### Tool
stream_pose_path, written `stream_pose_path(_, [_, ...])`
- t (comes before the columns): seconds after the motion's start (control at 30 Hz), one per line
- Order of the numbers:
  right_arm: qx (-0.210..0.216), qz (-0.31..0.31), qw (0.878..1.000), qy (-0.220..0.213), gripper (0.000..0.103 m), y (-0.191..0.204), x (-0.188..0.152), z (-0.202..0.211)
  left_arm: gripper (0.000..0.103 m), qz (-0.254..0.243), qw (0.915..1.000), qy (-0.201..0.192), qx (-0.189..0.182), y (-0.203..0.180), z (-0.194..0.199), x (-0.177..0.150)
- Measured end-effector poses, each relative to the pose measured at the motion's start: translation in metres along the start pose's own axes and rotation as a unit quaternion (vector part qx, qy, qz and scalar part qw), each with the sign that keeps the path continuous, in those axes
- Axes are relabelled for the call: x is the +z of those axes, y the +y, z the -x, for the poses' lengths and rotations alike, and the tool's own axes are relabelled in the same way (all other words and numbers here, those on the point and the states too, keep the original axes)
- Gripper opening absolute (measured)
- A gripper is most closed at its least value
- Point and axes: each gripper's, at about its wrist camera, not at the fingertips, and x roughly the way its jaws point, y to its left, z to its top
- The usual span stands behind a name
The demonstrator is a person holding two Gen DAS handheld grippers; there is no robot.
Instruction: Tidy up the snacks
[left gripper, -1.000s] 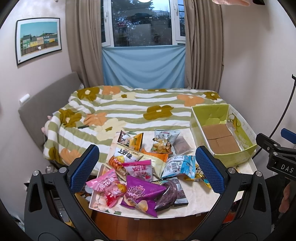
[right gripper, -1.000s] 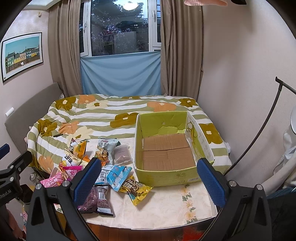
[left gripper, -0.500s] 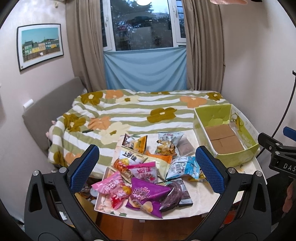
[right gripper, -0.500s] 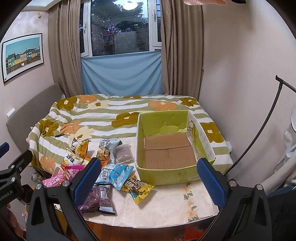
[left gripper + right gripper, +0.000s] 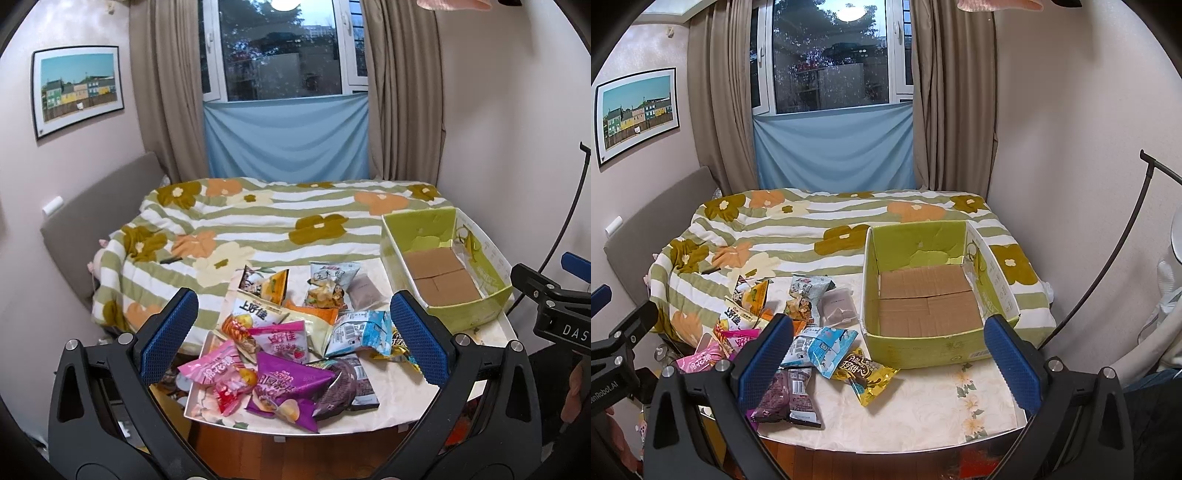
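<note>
Both hand-held grippers released; gold packet point(image 5: 867, 373) fully visible only from right wrist

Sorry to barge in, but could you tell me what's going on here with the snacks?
A person holds a two-finger gripper in each hand above a small table. The left gripper and the right gripper are both open and hold nothing. A pile of snack packets lies loose on the table's left side, and beside it an open green cardboard box stands with nothing in it. No packet has gone into it yet.
</note>
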Motion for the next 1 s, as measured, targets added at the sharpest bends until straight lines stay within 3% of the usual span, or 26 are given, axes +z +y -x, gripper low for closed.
stream_pose_path(0.47, [0.014,0.005,1.000,-0.001,0.103,-0.006,0.011,0.002,0.103,0.030,0.9995,0.004,-0.010,0.013,0.007,0.011])
stream_pose_path(0.63, [0.042,0.022,0.999,0.019,0.103,-0.001,0.013,-0.010,0.103,0.053,0.9973,0.051,0.001,0.030,-0.009,-0.004])
stream_pose_path(0.77, [0.090,0.043,0.994,0.044,0.103,0.008,-0.004,-0.035,0.103,0.043,0.9950,0.089,0.012,0.042,-0.029,-0.034])
stream_pose_path(1.0, [0.138,0.032,0.982,0.124,0.103,0.033,-0.040,-0.089,0.103,0.031,0.9834,0.173,-0.046,0.063,-0.083,-0.086])
